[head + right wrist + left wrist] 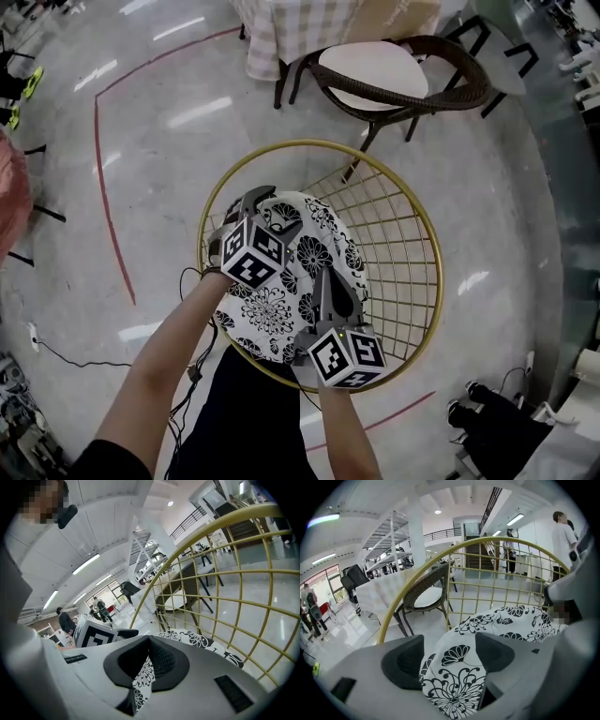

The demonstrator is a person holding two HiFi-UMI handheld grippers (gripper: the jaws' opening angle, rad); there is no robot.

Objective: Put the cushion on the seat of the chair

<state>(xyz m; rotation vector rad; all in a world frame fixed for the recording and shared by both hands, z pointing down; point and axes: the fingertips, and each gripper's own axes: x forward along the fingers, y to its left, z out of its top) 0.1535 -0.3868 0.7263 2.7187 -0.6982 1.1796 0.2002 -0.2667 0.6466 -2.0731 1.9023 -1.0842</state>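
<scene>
The cushion (309, 246) is white with a black flower print and lies on the wire seat of the round gold chair (415, 208). My left gripper (239, 216) hovers at the cushion's far left edge, open; in the left gripper view the cushion (459, 679) lies between its wide-spread jaws (450, 656) and the pads do not press on it. At the cushion's near right edge my right gripper (328, 283) is shut on the cushion; in the right gripper view a fold of the printed cloth (140, 677) is pinched between the pads (149, 660). The gold rim (187, 550) arches above.
A dark wicker chair with a white seat pad (375, 75) stands just beyond the gold chair, beside a table under a checked cloth (291, 33). A red line (101, 178) runs along the floor at left. Black equipment (497, 427) sits at lower right. People (561, 534) stand in the background.
</scene>
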